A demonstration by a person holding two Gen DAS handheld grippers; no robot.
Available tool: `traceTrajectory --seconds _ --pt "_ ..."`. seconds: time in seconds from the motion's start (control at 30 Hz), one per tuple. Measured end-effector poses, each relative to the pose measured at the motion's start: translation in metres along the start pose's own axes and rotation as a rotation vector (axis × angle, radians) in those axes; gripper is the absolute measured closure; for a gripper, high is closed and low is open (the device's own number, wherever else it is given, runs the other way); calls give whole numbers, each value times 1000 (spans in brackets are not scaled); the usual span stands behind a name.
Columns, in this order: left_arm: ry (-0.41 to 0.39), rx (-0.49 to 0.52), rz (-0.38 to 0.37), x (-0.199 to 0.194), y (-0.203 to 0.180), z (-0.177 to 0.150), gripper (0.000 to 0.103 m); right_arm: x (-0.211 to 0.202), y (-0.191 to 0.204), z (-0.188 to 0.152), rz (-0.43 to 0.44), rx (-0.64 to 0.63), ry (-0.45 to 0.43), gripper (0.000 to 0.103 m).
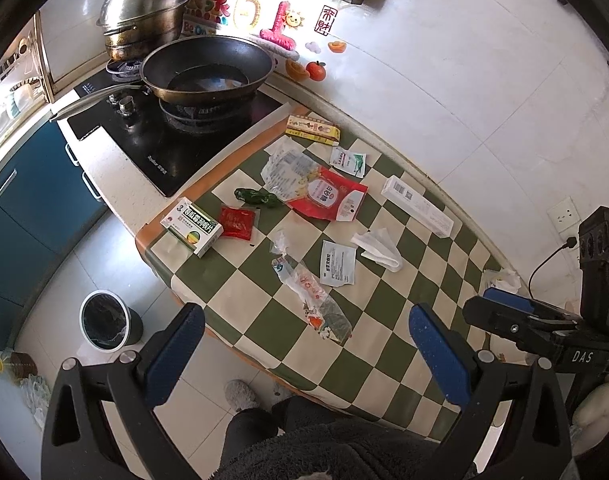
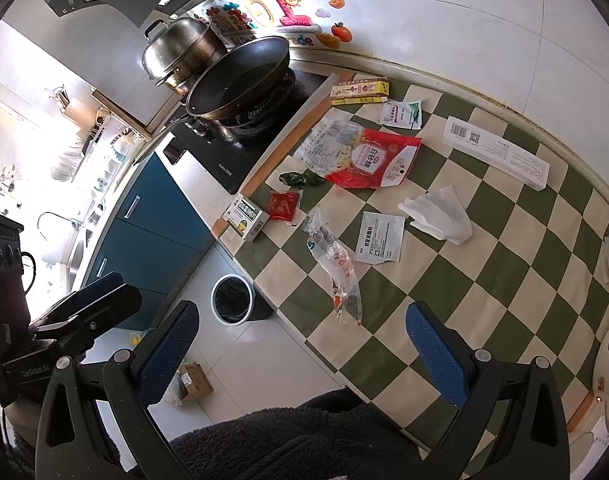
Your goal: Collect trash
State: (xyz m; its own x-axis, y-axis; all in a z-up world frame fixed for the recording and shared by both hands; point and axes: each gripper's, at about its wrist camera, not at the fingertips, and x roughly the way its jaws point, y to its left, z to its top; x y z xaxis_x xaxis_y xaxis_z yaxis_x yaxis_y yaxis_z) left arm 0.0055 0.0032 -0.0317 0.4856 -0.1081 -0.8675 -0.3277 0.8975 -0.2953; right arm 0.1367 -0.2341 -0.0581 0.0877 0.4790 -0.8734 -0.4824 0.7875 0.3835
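Observation:
Trash lies scattered on a green and cream checkered table [image 1: 384,344] [image 2: 484,280]. A clear plastic wrapper [image 1: 312,292] [image 2: 336,268] lies nearest. A red bag [image 1: 328,196] [image 2: 376,160], a red sachet [image 1: 236,222] [image 2: 282,205], a white tissue [image 1: 378,248] [image 2: 438,216], a white sachet [image 1: 338,262] [image 2: 380,238] and small boxes [image 1: 192,226] [image 2: 246,218] lie further off. My left gripper [image 1: 304,328] and right gripper [image 2: 302,328] are open, empty, above the table's near edge. The right gripper also shows in the left wrist view [image 1: 504,308].
A black bin with a liner [image 1: 106,326] [image 2: 233,300] stands on the floor left of the table. A wok [image 1: 208,70] [image 2: 240,76] and a steel pot [image 1: 144,12] sit on the stove. A long white box [image 1: 418,206] [image 2: 496,152] lies near the wall.

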Motion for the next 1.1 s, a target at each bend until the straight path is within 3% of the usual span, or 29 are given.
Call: traceTrajectory --seconds 0.73,0.8,0.93,1.0,1.1 --pt "0 2 18 2 -6 5 0 -1 -2 3 -6 7 -6 0" --pt "-26 16 107 5 -8 8 0 -5 -7 7 -35 29 -28 0" --pt "-79 71 382 32 -6 19 0 -4 -24 14 -127 80 -82 0" --pt "-41 58 431 57 3 23 0 3 -39 15 -178 102 -94 0" --pt "54 7 414 101 17 23 0 23 -63 18 -281 108 -92 0"
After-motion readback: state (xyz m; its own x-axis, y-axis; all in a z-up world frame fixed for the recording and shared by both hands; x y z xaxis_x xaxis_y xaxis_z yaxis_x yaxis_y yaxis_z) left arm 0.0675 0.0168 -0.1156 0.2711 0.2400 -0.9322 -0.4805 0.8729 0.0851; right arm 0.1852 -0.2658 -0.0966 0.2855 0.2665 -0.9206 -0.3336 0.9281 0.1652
